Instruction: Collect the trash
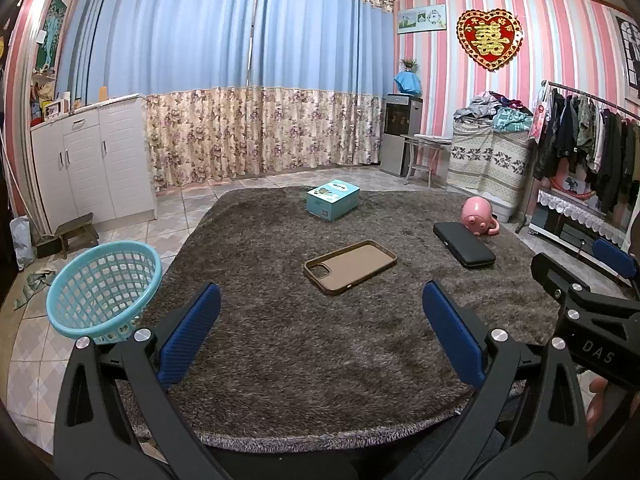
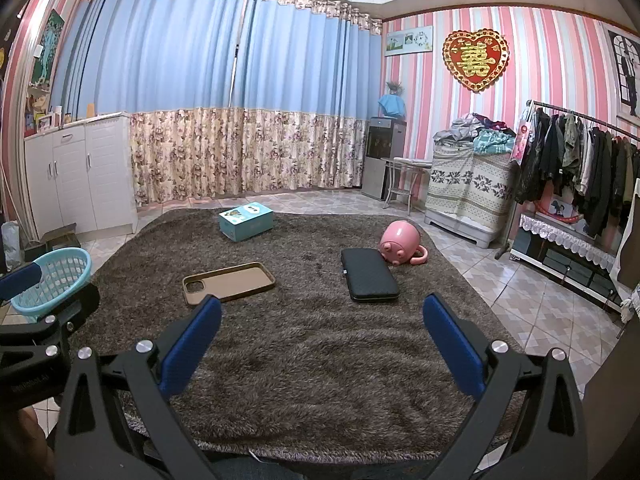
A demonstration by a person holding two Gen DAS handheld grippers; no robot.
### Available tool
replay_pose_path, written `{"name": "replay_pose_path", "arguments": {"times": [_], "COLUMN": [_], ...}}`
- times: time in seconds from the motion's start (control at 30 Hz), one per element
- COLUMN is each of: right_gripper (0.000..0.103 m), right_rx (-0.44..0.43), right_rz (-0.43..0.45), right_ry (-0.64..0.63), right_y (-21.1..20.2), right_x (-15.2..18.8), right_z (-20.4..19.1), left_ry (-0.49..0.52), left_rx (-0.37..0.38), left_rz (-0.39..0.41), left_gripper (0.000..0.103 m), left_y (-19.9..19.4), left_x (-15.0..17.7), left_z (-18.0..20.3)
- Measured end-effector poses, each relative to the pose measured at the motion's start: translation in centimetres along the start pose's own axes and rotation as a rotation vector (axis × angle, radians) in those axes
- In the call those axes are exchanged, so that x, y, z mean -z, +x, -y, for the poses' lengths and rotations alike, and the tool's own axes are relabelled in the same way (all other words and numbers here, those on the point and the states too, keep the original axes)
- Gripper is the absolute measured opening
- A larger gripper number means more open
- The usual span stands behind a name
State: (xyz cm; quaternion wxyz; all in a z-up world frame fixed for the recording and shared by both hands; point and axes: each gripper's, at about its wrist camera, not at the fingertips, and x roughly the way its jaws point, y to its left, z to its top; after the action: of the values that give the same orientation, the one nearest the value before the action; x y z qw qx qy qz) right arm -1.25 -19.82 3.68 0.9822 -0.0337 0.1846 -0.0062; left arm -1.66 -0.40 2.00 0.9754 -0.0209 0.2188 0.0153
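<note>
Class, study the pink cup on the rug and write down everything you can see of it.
The pink cup is a round, glossy, plastic-looking mug with a cartoon animal face: dark dot eyes and a snout. It lies tipped on its side on the shaggy brown rug, face toward the cameras, its loop handle resting low to the right. It sits near the rug's far right edge, just behind the black case; whether they touch is unclear. Neither gripper is near it.

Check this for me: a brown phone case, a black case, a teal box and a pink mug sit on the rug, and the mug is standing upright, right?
Not quite. In the right wrist view the pink mug lies tipped on its side beside the black case; the rest is right.
</note>
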Motion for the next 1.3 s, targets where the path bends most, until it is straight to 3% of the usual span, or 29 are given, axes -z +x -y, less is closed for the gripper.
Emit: {"name": "replay_pose_path", "arguments": {"times": [1.3], "right_gripper": [0.099], "right_rx": [0.004], "right_rz": [0.015], "right_ry": [0.013], "right_y": [-0.15], "right_x": [0.14], "right_z": [0.24], "left_ry": [0.000], "left_rx": [0.004], "left_rz": [0.026], "left_gripper": [0.098], "left_y": [-0.37], "left_x": [-0.43], "left_z": [0.89]}}
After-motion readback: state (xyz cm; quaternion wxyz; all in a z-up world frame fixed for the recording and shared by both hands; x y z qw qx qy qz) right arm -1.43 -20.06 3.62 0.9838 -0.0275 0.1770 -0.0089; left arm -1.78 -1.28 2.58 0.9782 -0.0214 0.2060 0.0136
